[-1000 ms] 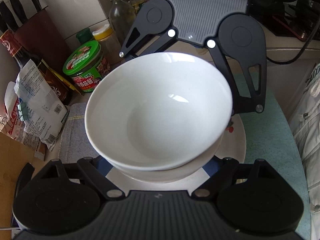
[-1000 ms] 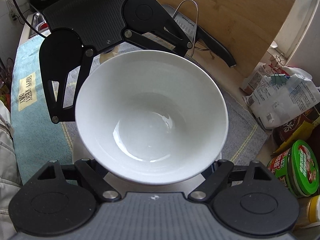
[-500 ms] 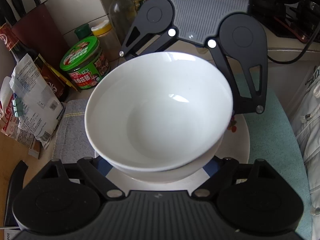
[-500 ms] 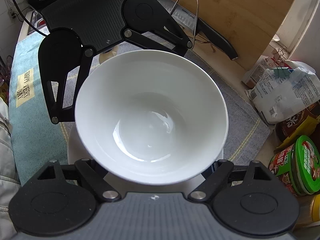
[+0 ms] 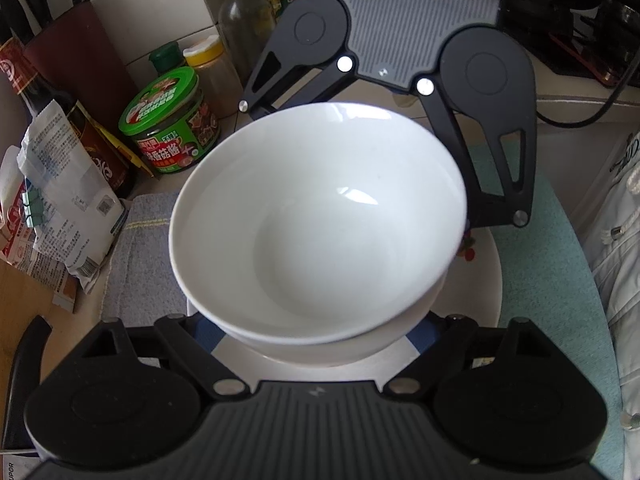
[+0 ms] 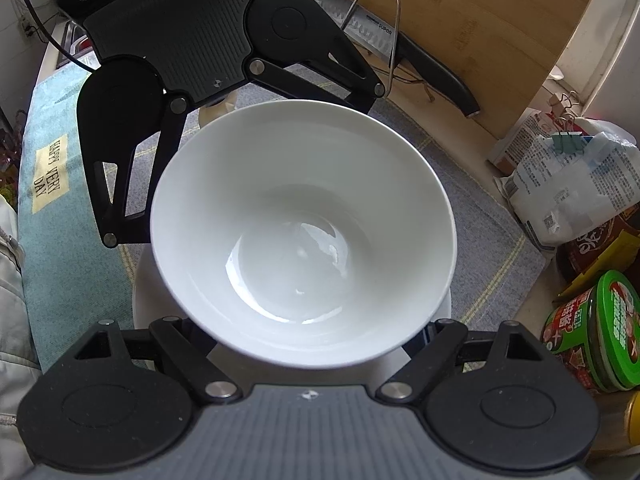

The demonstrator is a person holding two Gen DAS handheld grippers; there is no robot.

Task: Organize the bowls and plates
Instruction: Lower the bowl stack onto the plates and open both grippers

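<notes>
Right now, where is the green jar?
In the left wrist view the green jar stands at upper left, behind the white bowl, beside the bottles. In the right wrist view it is at the lower right edge.

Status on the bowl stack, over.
Left gripper and right gripper flank top bowl, fingertips hidden beneath, grip unclear. Top bowl sits tilted over lower bowl on plate. Green-lidded jar beside, apart.

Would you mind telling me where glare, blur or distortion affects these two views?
Left wrist view: a bright highlight sits inside the white bowl, its right rim looks slightly smeared, and the edges bend and darken. Right wrist view: sharper, with small window reflections in the bowl's bottom and the cutting board curved.
</notes>
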